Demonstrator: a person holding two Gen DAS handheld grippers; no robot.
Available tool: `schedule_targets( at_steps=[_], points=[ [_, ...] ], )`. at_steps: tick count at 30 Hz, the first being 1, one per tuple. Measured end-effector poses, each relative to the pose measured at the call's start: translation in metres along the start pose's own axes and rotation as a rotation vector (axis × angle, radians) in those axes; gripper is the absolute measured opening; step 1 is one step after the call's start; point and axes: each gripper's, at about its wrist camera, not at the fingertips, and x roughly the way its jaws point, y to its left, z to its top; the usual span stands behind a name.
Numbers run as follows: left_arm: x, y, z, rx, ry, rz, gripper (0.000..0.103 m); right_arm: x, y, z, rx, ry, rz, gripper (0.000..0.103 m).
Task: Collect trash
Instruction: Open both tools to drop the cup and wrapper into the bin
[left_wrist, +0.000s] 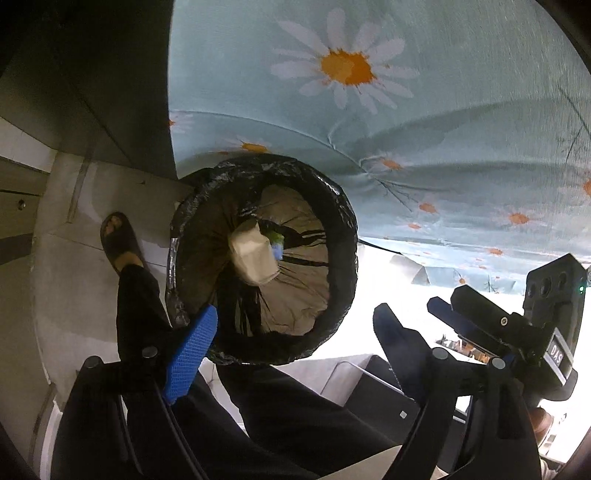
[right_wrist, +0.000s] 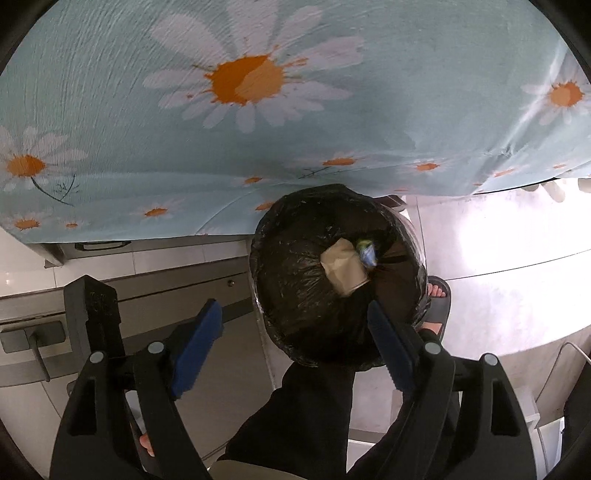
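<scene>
Two pairs of blue-padded fingers, spread wide, nothing between them. Left gripper angled down over a bin lined with a black bag; its left finger just overlapping the bin's near rim, the right finger well off to the side. Right gripper likewise above the bin, its right finger at the near rim. Deep inside, ahead of both fingertips: a crumpled paper bag with a blue-green scrap touching its far side. Beyond the bin, a pale blue daisy cloth hanging. Below the fingers, dark trouser legs and a sandalled foot on a pale floor.
</scene>
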Motion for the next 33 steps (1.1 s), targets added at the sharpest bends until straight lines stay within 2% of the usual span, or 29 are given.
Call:
schedule_targets(
  at_steps=[4,8,12,23,28,31,33],
  points=[
    [-0.003,0.002,-0.001,-0.013,-0.009,0.004,0.084,0.002,-0.001,-0.002,-0.011,0.007,-0.007,0.081],
    [-0.008,-0.001,-0.004,-0.012,-0.020,0.008,0.084,0.000,0.006,-0.006,-0.074,0.001,-0.046,0.081],
    [-0.020,-0.011,-0.006,0.010,-0.044,0.022,0.084,-0.011,0.012,-0.010,-0.113,-0.020,-0.040,0.081],
    [-0.087,-0.067,-0.029,0.206,-0.196,0.152,0.084,-0.070,0.029,-0.028,-0.261,-0.142,0.001,0.081],
    [-0.114,-0.086,-0.038,0.241,-0.241,0.168,0.084,-0.097,0.034,-0.039,-0.312,-0.165,0.052,0.081],
    [-0.133,-0.100,-0.042,0.272,-0.274,0.208,0.084,-0.115,0.044,-0.046,-0.361,-0.180,0.068,0.081],
    [-0.145,-0.104,-0.041,0.263,-0.287,0.194,0.084,-0.131,0.054,-0.050,-0.395,-0.198,0.072,0.081]
  ],
)
